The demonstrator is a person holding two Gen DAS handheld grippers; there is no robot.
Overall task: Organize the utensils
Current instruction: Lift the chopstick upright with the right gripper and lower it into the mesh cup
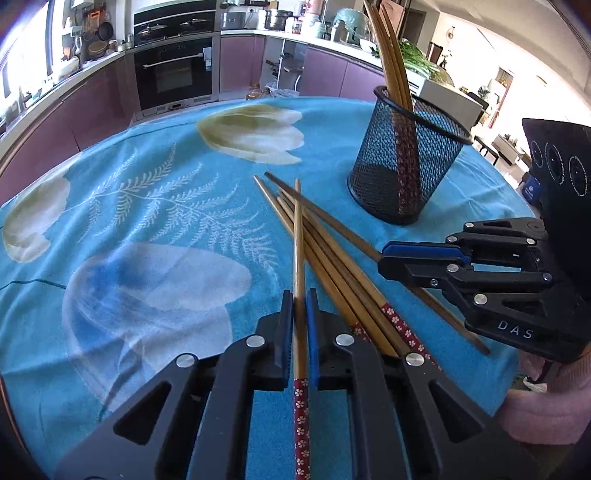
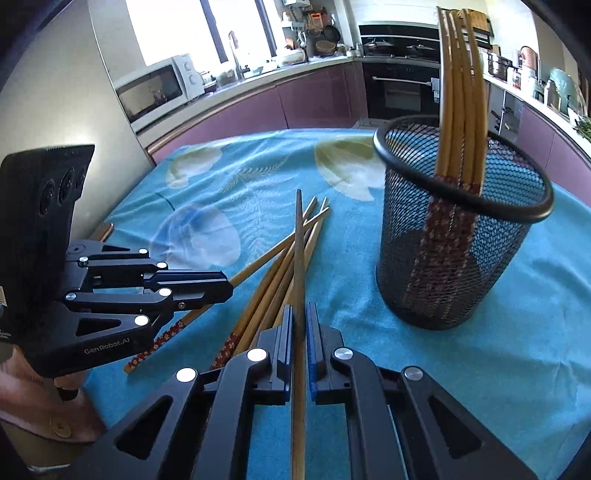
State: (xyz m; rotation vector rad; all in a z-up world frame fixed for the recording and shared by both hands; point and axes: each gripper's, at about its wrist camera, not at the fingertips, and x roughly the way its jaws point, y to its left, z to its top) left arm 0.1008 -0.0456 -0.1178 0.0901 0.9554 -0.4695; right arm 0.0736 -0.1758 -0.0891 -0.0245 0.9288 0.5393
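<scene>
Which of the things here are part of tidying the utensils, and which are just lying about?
Part of the job:
- left gripper, shut on one chopstick
- right gripper, shut on another chopstick
- loose chopsticks piled on the cloth
- mesh holder with chopsticks already standing in it

Just lying about:
- microwave
- oven
- pots and jars on the counter
- flowered tablecloth

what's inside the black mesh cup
The mesh cup holds several chopsticks standing upright, leaning on its rim, patterned red ends down. The mesh blurs their exact count.
</scene>
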